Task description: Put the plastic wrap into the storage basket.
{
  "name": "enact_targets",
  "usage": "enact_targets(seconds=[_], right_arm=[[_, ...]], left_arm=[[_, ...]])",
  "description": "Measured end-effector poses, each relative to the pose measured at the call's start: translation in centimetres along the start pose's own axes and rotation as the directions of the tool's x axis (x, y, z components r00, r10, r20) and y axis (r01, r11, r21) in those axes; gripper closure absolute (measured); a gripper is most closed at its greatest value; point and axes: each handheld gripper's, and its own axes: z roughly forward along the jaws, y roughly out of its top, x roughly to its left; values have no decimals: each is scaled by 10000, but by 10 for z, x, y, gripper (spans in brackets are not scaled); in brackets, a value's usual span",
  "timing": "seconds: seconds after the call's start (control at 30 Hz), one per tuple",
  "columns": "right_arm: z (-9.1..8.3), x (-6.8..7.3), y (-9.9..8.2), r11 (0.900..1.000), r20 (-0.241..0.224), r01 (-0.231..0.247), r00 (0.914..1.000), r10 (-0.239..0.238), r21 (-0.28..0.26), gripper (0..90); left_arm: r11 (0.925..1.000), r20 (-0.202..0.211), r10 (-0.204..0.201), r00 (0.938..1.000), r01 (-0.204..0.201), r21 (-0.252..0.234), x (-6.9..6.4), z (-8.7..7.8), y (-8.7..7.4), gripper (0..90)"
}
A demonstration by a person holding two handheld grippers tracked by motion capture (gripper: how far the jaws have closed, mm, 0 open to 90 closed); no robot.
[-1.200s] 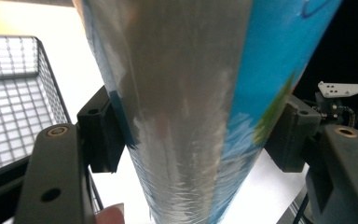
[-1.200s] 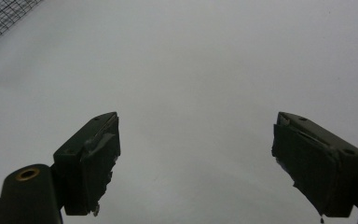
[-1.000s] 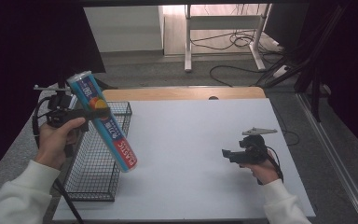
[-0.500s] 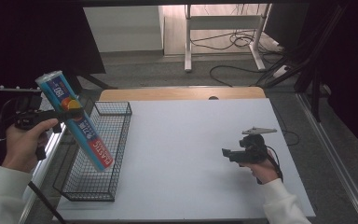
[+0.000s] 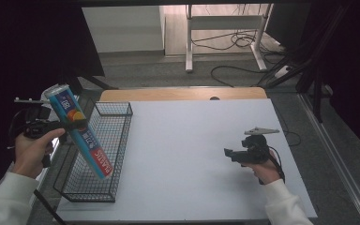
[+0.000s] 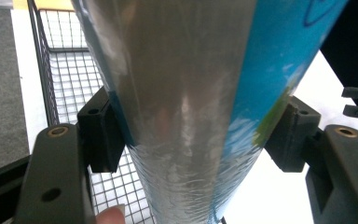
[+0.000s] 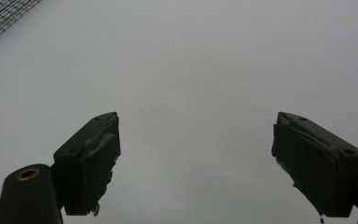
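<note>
The left gripper [image 5: 70, 123] clamps a long blue roll [image 5: 78, 132] with a silvery side and printed label, tilted, its lower end inside the wire basket [image 5: 120, 140] at the white table's [image 5: 192, 154] left edge. The right gripper [image 5: 228, 153], jaws spread wide, hovers low over bare table, well apart.

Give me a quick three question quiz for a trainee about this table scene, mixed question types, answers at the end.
1. True or false: the right gripper holds something.
2. What does the left gripper grip? A) roll B) cup C) brush
3. What does the roll's lower end hang over?

Key:
1. False; its fingers stand apart over the bare table.
2. A.
3. The wire basket.
</note>
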Motion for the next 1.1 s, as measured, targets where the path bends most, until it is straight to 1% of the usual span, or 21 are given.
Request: enact_targets(seconds=[0.03, 0.17, 0.2, 0.47, 0.53, 0.63, 0.67, 0.7, 0.8, 0.87, 0.97, 1.1], right_arm=[[0, 0, 0, 10000, -29, 63, 10000, -63, 9, 153], [1, 1, -1, 9999, -55, 94, 9999, -93, 46, 153], [1, 0, -1, 9999, -39, 108, 9999, -108, 70, 153], [-1, -1, -1, 9999, 35, 145, 9999, -145, 63, 153], [0, -1, -2, 9998, 44, 132, 9999, -133, 123, 153], [1, -1, -2, 9998, 45, 152, 9999, -152, 107, 153], [1, -1, -2, 9998, 55, 185, 9998, -186, 90, 152], [1, -1, -2, 9998, 55, 185, 9998, -186, 90, 152], [-2, -2, -1, 9999, 192, 157, 9997, -156, -55, 153], [-4, -3, 0, 9998, 260, 114, 9996, -110, -155, 153], [-4, -5, 0, 9998, 303, 63, 9995, -58, -178, 153], [-2, -6, -1, 10000, 306, 13, 9995, -11, -63, 153]], left_arm=[[9999, -12, -5, 10000, 5, 105, 1, 2, -2, 321], [9996, -46, 36, 10000, -34, 279, 2, 5, -6, 321], [9992, -42, 46, 10000, -45, 400, 2, 8, -9, 321], [9972, 27, 54, 10000, -56, 741, 2, 18, -18, 321], [9960, -37, 64, 10000, -61, 890, 2, 22, -20, 321], [9956, -113, 75, 9999, -64, 936, 4, 27, -19, 321], [9958, -56, -78, 10000, 82, 912, 6, 32, -17, 320], [9958, -56, -78, 10000, 82, 912, 6, 32, -17, 320], [9950, -1, -329, 9995, 327, 945, 9, 41, -11, 320], [9946, -53, -428, 9991, 431, 948, 12, 50, -7, 319], [9929, -196, -675, 9975, 691, 971, 16, 65, 0, 319], [9877, -455, -1034, 9936, 1080, 1133, 20, 88, 9, 319]])
